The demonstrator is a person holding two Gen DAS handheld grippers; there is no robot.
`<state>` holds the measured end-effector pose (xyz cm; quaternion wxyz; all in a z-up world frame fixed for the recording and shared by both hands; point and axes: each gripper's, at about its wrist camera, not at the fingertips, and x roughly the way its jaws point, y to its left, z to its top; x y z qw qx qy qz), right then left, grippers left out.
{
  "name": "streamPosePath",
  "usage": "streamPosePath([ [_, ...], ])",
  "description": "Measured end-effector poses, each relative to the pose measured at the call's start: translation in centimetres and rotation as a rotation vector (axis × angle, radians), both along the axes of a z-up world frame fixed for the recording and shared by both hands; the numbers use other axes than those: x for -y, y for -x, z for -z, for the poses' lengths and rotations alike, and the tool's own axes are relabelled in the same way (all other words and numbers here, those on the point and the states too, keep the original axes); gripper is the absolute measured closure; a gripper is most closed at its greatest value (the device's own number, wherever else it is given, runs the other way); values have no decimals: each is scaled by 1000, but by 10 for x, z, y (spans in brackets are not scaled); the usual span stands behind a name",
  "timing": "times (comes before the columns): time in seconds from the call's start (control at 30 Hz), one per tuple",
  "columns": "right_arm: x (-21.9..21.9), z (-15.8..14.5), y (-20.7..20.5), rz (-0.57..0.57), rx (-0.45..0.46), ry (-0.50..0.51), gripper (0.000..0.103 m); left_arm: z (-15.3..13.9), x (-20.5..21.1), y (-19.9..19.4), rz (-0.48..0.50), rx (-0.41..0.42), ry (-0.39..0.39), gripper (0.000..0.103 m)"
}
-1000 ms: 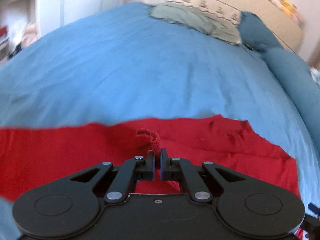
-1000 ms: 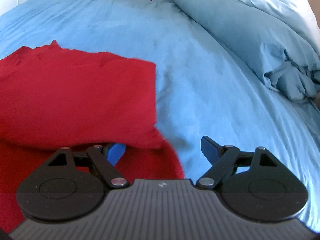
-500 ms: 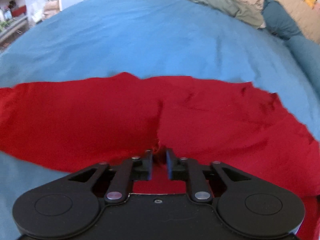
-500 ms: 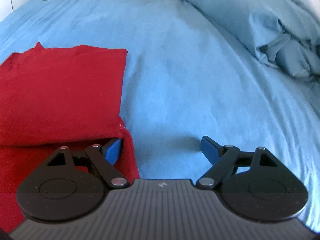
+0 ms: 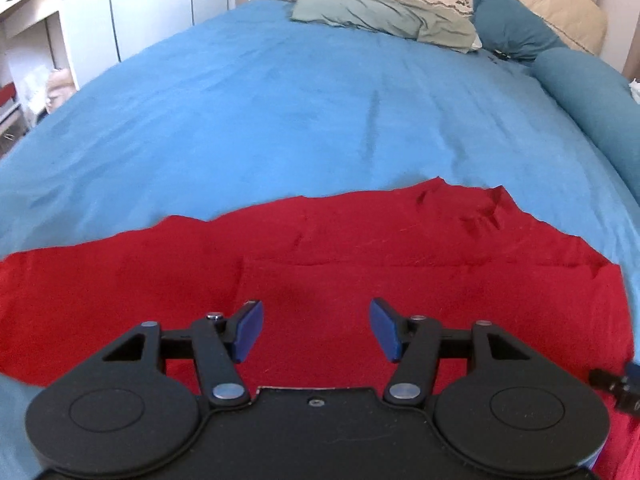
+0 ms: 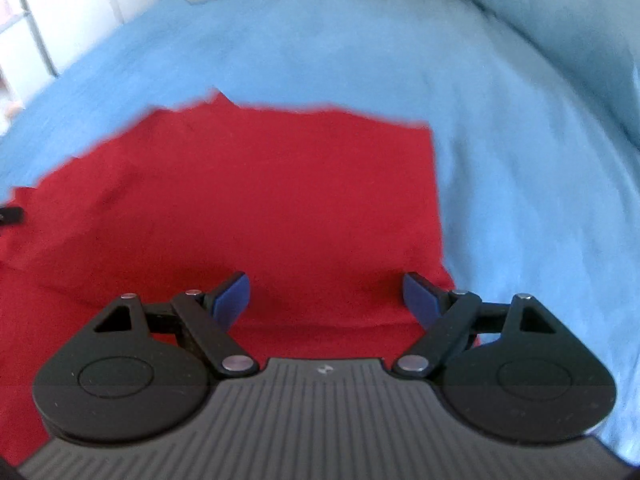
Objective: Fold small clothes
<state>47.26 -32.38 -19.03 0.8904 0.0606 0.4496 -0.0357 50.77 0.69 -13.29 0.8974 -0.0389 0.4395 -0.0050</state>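
A red garment (image 5: 360,248) lies partly folded on the blue bed sheet (image 5: 260,120), a folded layer resting on its near part. My left gripper (image 5: 316,330) hovers over the red cloth, its jaws opening, with nothing pinched between the blue pads (image 5: 248,330). In the right wrist view the same red garment (image 6: 260,200) fills the near left, its straight right edge against the sheet (image 6: 520,160). My right gripper (image 6: 326,300) stands open above the cloth's near right corner, with no fabric pinched. A tip of the right gripper (image 5: 618,384) shows at the left view's right edge.
A grey-green pillow (image 5: 384,16) and a dark teal pillow (image 5: 512,28) lie at the head of the bed. A rolled teal duvet (image 5: 592,96) runs along the right side. White furniture (image 5: 52,28) stands left of the bed.
My left gripper has let go of the red fabric fold and its jaws have spread apart. The right gripper has swung left over the garment, staying open. The red cloth now lies flatter.
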Motion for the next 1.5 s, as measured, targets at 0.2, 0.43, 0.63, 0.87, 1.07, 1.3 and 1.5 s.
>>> streamPosePath([
  [0.2, -6, -33, -12, -62, 86, -28, 3, 23, 2, -10, 34, -54, -17, 39],
  [0.43, -7, -22, -90, -86, 142, 29, 3, 33, 4, -7, 34, -67, -10, 36],
  [0.63, 31, 7, -107, 13, 105, -11, 2, 35, 0, -7, 31, -65, 12, 35],
  [0.87, 17, -30, -74, -36, 140, -37, 1, 31, -3, -7, 27, -76, 19, 35],
  [1.07, 6, -34, -12, -93, 75, -40, 0, 30, -3, -1, 18, -79, 20, 34],
  [1.3, 14, -13, 3, -108, 21, -24, 1, 21, -6, 5, -22, -66, 38, 34],
  [1.5, -8, -73, 20, -163, 90, -40, 0, -39, -31, 45, -113, 1, 83, 34],
])
